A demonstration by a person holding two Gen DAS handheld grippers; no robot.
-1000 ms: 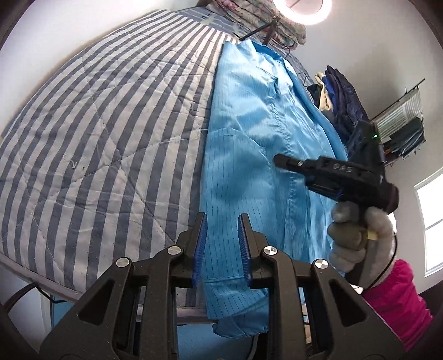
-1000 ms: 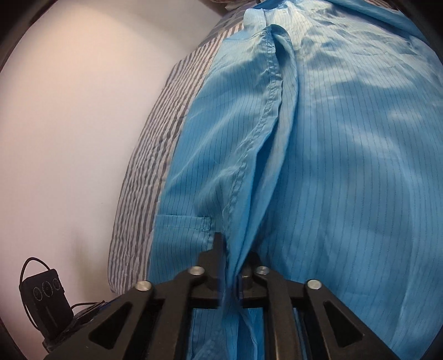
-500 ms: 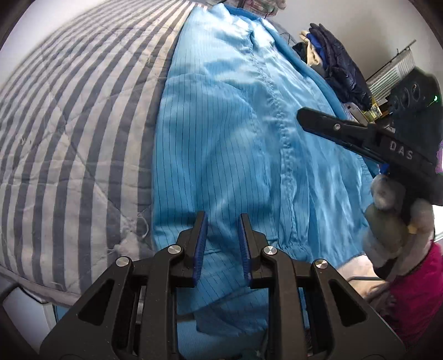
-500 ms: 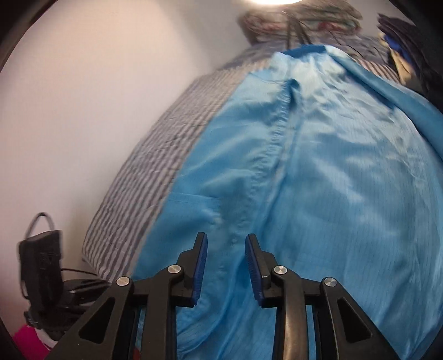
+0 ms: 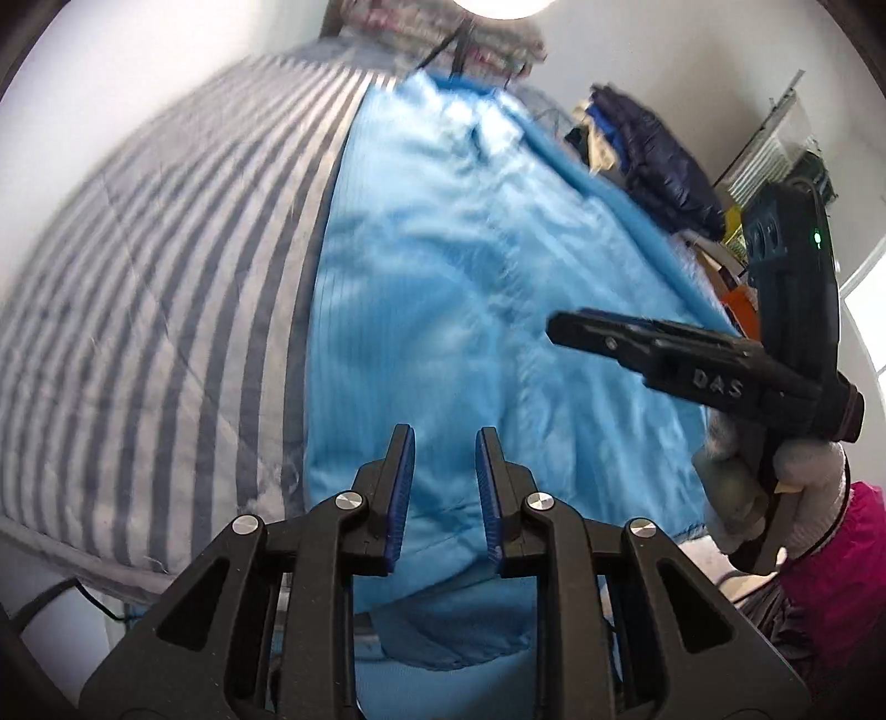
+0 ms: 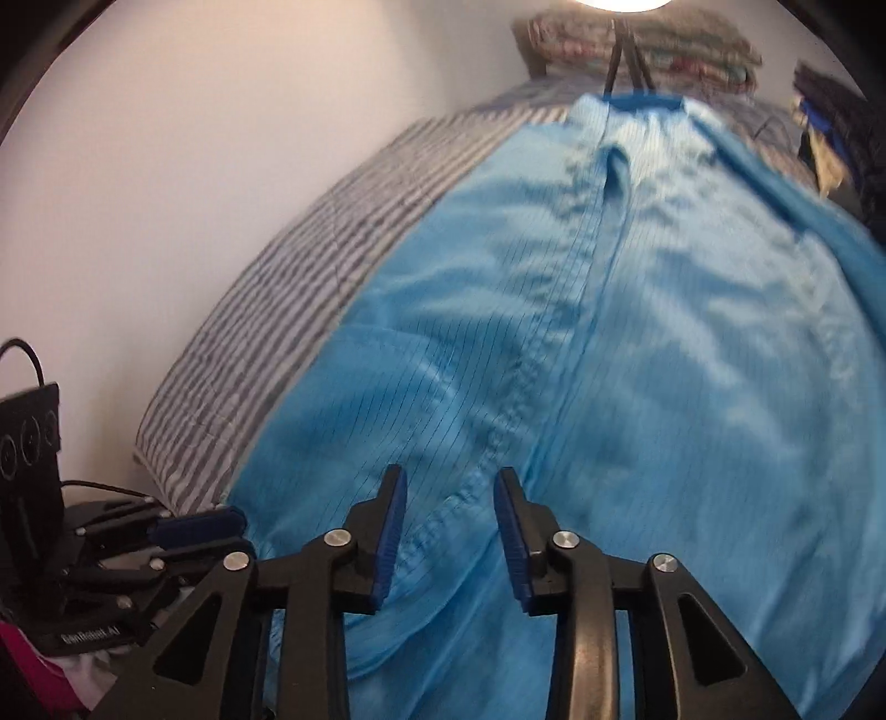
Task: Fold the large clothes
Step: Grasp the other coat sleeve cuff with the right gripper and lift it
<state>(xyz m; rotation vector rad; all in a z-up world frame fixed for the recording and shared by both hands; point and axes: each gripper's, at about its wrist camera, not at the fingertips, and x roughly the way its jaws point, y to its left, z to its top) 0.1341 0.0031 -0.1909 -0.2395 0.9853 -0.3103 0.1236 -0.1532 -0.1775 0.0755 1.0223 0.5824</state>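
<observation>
A large light-blue pinstriped garment (image 5: 470, 310) (image 6: 637, 360) lies spread lengthwise on the striped bed cover (image 5: 166, 277) (image 6: 332, 266), its hem hanging over the near edge. My left gripper (image 5: 446, 437) (image 6: 221, 534) hovers over the hem near the garment's left side, its blue pads a narrow gap apart with nothing between them. My right gripper (image 6: 449, 487) (image 5: 556, 324) hangs above the front placket seam; its jaws are opening and the pads touch no cloth. A gloved hand (image 5: 736, 487) holds it.
A pile of dark clothes (image 5: 659, 160) lies at the far right of the bed. Folded patterned blankets (image 6: 637, 44) and a tripod sit at the head. A plain wall (image 6: 221, 138) runs along the left. A pink sleeve (image 5: 830, 554) is at the right.
The right gripper, pinching the garment's front edge a second ago, has let it go, lifted off and opened wider. The left gripper drifted sideways over the hem with its gap unchanged.
</observation>
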